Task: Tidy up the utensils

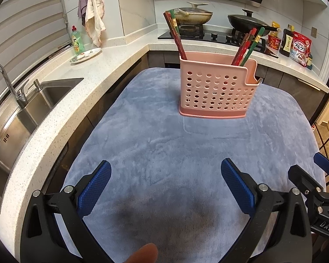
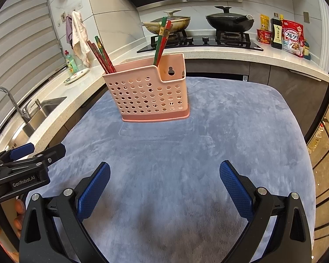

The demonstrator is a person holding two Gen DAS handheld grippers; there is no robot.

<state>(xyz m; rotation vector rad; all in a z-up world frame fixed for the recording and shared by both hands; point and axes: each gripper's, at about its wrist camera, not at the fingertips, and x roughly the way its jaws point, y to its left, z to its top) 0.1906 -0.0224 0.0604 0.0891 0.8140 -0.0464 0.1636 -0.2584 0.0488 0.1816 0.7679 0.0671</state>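
- The sink (image 1: 33, 107) sits at 9 o'clock in the left wrist view, set into the pale counter (image 1: 94, 74), with a green soap bottle (image 1: 77, 40) and a plate (image 1: 85, 55) further back at about 10 o'clock.
- The left gripper (image 1: 165, 182) hangs over the blue cloth (image 1: 155, 144) with its jaws spread wide and nothing between them.
- The pink holder (image 1: 217, 87) stands upright on the cloth at 12 o'clock from the left gripper, well apart from it, its long side lying left to right across the view.
- One bunch of chopsticks (image 1: 175, 35) stands in the holder's left end, tips down, tops leaning toward 11 o'clock.
- A second bunch (image 1: 247, 43) stands toward the right end, tops leaning toward 1 o'clock.
- The right gripper (image 2: 164, 179) also hangs over the cloth, jaws wide apart and empty; the holder lies at about 12 o'clock from it.
- Behind the holder, two pans (image 1: 195, 15) rest on the stove (image 1: 208, 35).
- Food packets (image 1: 296, 43) stand on the counter at 2 o'clock.
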